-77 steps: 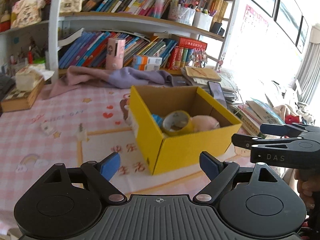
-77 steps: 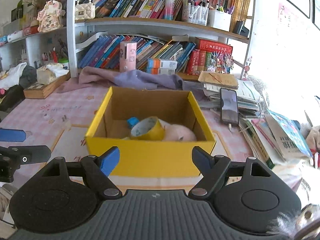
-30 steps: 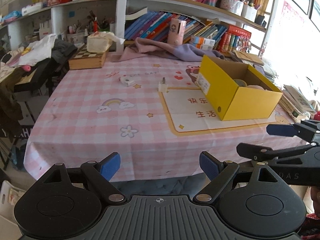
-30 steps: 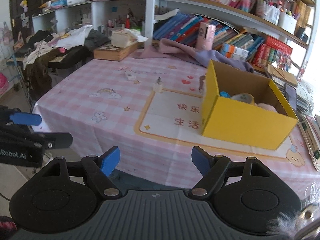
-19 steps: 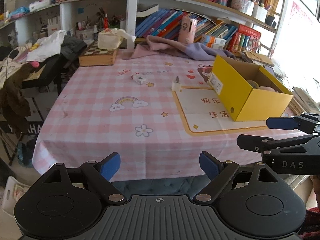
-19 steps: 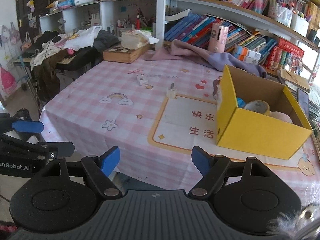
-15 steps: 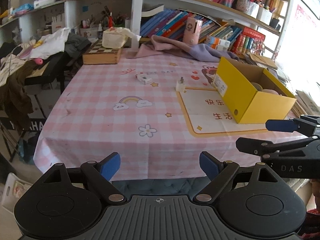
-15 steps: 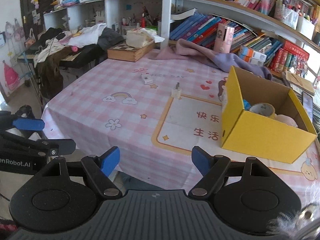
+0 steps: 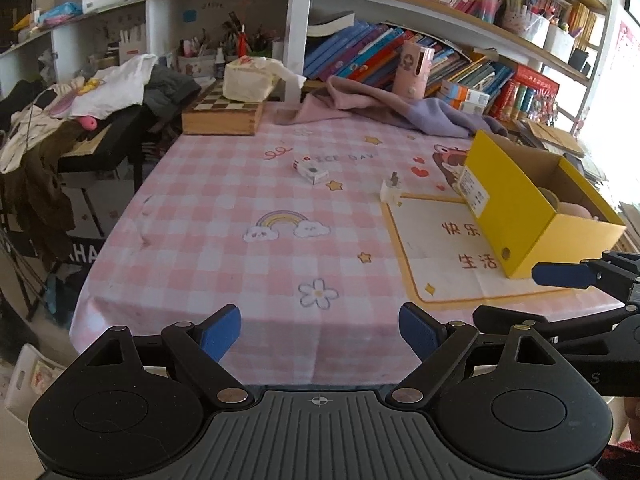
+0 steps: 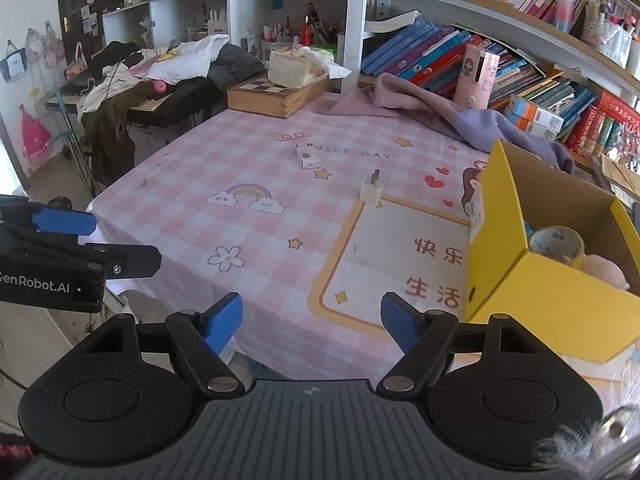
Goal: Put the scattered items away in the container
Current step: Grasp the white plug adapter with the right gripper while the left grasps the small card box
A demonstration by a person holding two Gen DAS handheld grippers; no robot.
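A yellow cardboard box [image 9: 516,216] stands at the right of the pink checked table; in the right wrist view [image 10: 552,292] it holds a tape roll [image 10: 558,242] and a pink soft item [image 10: 604,272]. A small white plug adapter [image 9: 391,191] [image 10: 373,191] and a small white packet [image 9: 312,170] [image 10: 308,157] lie on the cloth further back. My left gripper [image 9: 320,330] is open and empty off the table's near edge. My right gripper [image 10: 311,322] is open and empty over the near edge, beside the box.
A wooden chessboard box [image 9: 222,114] with a tissue pack sits at the back left. A purple-pink cloth [image 9: 384,110] lies along the back edge before the bookshelves. A clothes-covered stand [image 10: 132,80] is left of the table. Books [image 9: 632,220] are stacked right of the box.
Both grippers have pulled back from just in front of the yellow box to beyond the table's near edge and swung left, so the whole tabletop shows. Both stay open and empty.
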